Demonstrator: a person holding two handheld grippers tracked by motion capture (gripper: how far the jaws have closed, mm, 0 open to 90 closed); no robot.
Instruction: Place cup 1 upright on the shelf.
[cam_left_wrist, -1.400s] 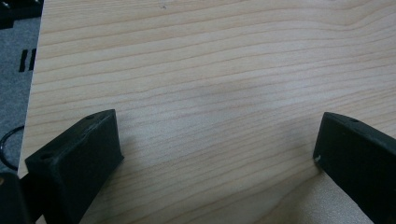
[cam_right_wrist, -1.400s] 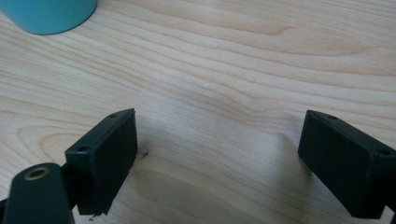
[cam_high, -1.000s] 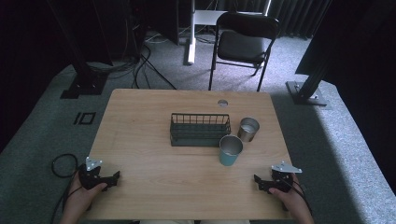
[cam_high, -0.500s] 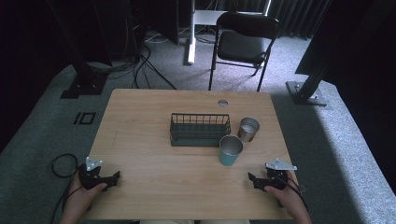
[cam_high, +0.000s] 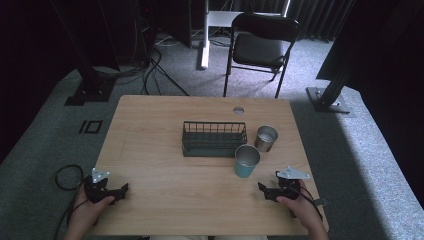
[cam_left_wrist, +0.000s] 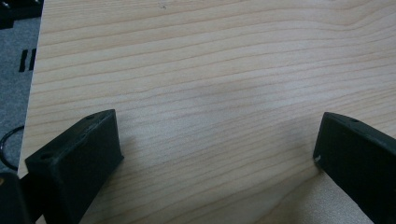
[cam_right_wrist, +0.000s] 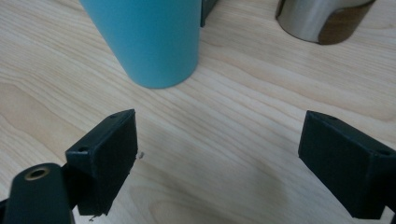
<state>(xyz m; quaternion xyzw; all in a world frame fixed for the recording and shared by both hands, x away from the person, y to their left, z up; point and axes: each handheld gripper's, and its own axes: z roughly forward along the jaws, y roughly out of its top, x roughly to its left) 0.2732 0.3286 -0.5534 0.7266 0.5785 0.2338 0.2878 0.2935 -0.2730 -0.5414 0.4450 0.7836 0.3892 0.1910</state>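
A teal cup (cam_high: 246, 160) stands upright right of the table's middle, with a steel cup (cam_high: 265, 138) just behind it and to its right. A dark wire basket (cam_high: 214, 138) sits at the centre. My right gripper (cam_high: 263, 189) hovers low near the front right edge, open and holding nothing, a short way in front of the teal cup (cam_right_wrist: 145, 39); the steel cup (cam_right_wrist: 322, 18) lies farther off at the upper right of the right gripper view. My left gripper (cam_high: 122, 189) rests open at the front left corner, over bare wood (cam_left_wrist: 210, 93).
The wooden table (cam_high: 150, 135) has a small round grommet (cam_high: 238, 110) near its far edge. A black folding chair (cam_high: 260, 47) stands behind the table. Cables (cam_high: 62, 175) trail off the front left side onto grey carpet.
My right gripper has moved left and slightly forward, toward the teal cup. The left gripper has stayed where it was.
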